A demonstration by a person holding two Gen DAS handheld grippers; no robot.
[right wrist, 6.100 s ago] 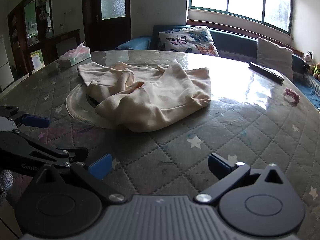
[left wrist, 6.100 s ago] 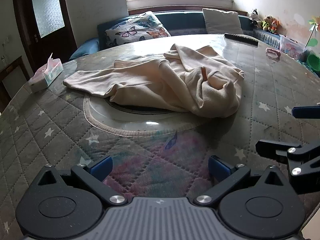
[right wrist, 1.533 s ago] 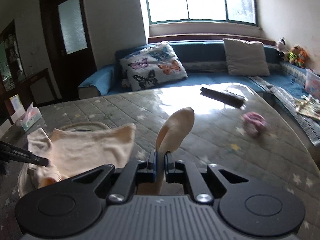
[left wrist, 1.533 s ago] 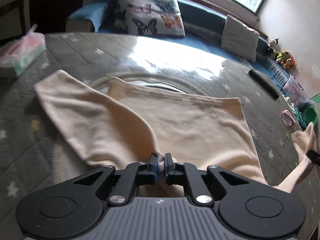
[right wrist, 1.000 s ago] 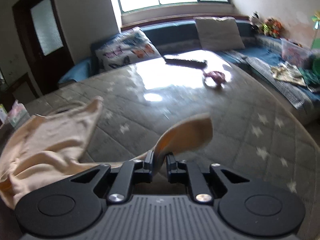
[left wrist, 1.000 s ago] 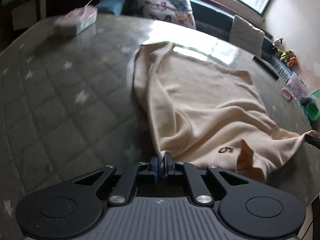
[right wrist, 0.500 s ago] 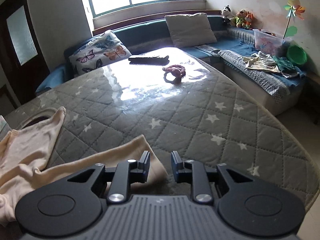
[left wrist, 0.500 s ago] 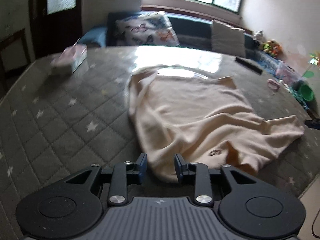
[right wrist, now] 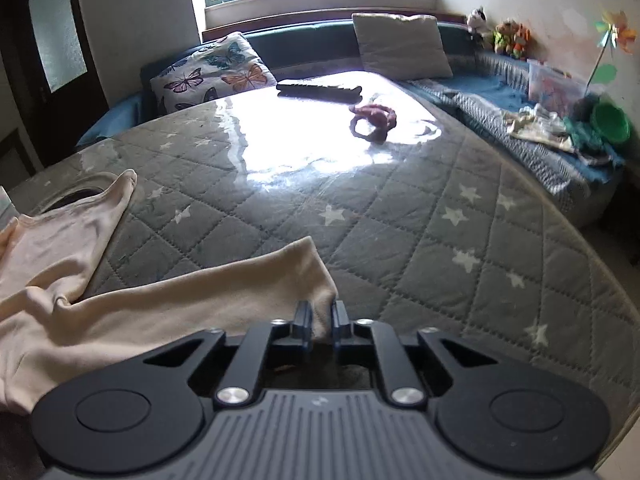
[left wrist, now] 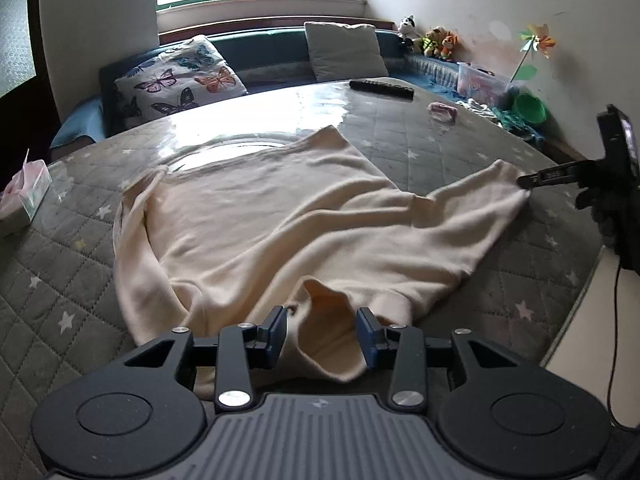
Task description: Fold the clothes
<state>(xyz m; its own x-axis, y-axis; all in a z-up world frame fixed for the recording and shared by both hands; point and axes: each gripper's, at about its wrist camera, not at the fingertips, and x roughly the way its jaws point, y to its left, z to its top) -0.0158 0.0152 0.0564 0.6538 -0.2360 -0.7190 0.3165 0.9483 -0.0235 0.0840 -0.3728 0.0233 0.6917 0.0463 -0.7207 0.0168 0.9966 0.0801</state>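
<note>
Left tongs (left wrist: 322, 334): mine, jaws part open, just been opening. The sweater (left wrist: 280, 216) neck fold bulges between the pads, loose, not pinched.

Right tongs (right wrist: 321, 326): jaws just been closing, now narrow and clamped on the sleeve cuff (right wrist: 312, 280).

Sweater: cream, spread nearly flat on the table (right wrist: 440, 220). From the left tongs the body runs out toward 12 o'clock, hem at the far end. One sleeve reaches to 2 o'clock, where the right tongs (left wrist: 528, 180) hold its end. The other sleeve lies folded along the body at 10 o'clock. From the right tongs the sleeve trails off to 9 o'clock.

Risks, as I judge them:
- Pulling the clamped cuff while the left tongs hold nothing would drag the whole sweater across the slick table cover and undo the spread.
- Lifting that sleeve too high could pull the shoulder up and leave a crooked fold.
- The near edge lies close to the table rim at 6 o'clock; a tug that way could slide the neck off.

Other items: tissue box (left wrist: 24, 196) at 10 o'clock, remote (left wrist: 380, 88) at 1 o'clock, both well apart from the sweater.
</note>
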